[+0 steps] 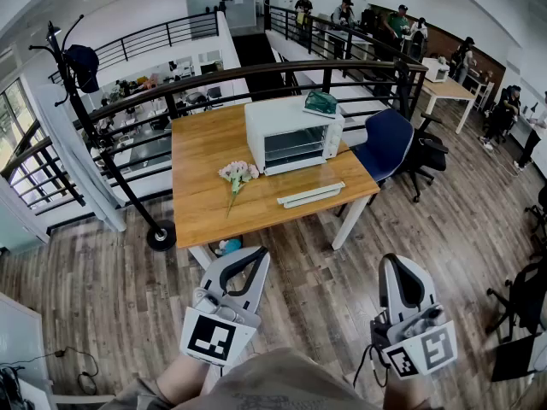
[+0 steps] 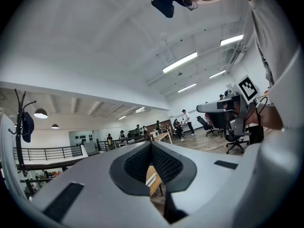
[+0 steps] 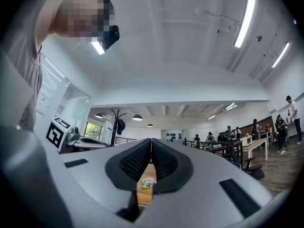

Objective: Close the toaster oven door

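White box-shaped toaster oven is sitting on the light wooden bench, well ahead; I am holding my left hand-held gripper and right hand-held gripper closed tight, both empty.

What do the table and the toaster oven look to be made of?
Table: probably wood or veneer, smooth orange-brown top, white legs. Toaster oven: glossy white casing, painted metal or plastic; dark see-through front suggests glass.
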`<state>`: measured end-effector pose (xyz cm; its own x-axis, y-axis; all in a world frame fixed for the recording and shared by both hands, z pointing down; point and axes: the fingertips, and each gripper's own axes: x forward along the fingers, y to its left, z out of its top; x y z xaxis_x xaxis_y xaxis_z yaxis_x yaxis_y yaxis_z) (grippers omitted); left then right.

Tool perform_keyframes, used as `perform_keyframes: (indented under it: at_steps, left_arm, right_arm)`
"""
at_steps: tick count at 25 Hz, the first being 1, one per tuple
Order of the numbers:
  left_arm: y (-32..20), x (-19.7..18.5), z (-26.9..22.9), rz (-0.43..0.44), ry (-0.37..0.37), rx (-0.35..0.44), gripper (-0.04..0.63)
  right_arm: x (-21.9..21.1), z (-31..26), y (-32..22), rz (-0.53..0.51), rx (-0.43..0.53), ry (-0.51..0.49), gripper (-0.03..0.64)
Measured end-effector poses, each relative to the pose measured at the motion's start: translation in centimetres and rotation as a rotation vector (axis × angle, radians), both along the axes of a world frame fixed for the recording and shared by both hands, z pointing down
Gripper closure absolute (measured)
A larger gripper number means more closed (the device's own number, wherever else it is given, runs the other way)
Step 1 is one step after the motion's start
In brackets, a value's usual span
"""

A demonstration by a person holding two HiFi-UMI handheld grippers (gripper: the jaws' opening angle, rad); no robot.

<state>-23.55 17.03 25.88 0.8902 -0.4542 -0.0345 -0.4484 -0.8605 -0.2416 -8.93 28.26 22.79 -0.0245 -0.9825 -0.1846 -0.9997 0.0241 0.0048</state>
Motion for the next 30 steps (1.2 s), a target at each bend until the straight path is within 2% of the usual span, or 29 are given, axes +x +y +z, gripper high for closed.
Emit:
perform_keyframes:
  at_steps: [11, 15, 16, 17, 18, 19, 20, 22, 23, 27, 30]
  left_arm:
    - [2.5, 4.3, 0.6, -0.033, 0.023, -0.028, 0.578]
    - [3.3, 5.9, 0.6, -0.095, 0.051, -0.010, 0.575]
    - [3.5, 6.2, 0.6, -0.113, 0.066, -0.012, 0.565]
    - [3.6, 6.4, 0.7, -0.127, 0.075, -0.019, 0.522]
    - [3.9, 6.5, 1.2, -0.138, 0.073, -0.033, 0.449]
    - [4.1, 6.6, 2.0, -0.150, 0.062, -0.051, 0.417]
    - [4.2, 6.7, 2.8, -0.161, 0.050, -0.071, 0.416]
    - [4.1, 7.4, 3.8, -0.171, 0.041, -0.106, 0.416]
    - [4.1, 7.7, 3.9, -0.171, 0.041, -0.114, 0.416]
    - [3.0, 8.3, 3.9, -0.201, 0.015, -0.072, 0.416]
    - [1.7, 9.0, 5.2, -0.198, -0.015, -0.085, 0.416]
  right_arm:
    - [4.0, 1.4, 2.1, -0.069, -0.019, -0.012, 0.584]
    - [6.0, 1.7, 3.3, -0.080, -0.007, -0.036, 0.583]
    - [6.6, 1.8, 3.5, -0.073, -0.003, -0.054, 0.583]
    - [7.2, 2.2, 3.8, -0.068, -0.004, -0.073, 0.583]
    - [7.6, 2.8, 4.1, -0.065, -0.012, -0.088, 0.581]
    - [8.0, 3.6, 4.4, -0.063, -0.025, -0.099, 0.579]
    - [8.4, 4.4, 4.5, -0.063, -0.042, -0.104, 0.572]
    - [9.0, 5.5, 4.6, -0.072, -0.068, -0.109, 0.490]
    - [9.2, 5.7, 4.5, -0.082, -0.071, -0.110, 0.480]
    - [9.6, 6.2, 3.6, -0.109, -0.079, -0.096, 0.480]
    - [10.2, 7.0, 2.1, -0.108, -0.099, -0.096, 0.480]
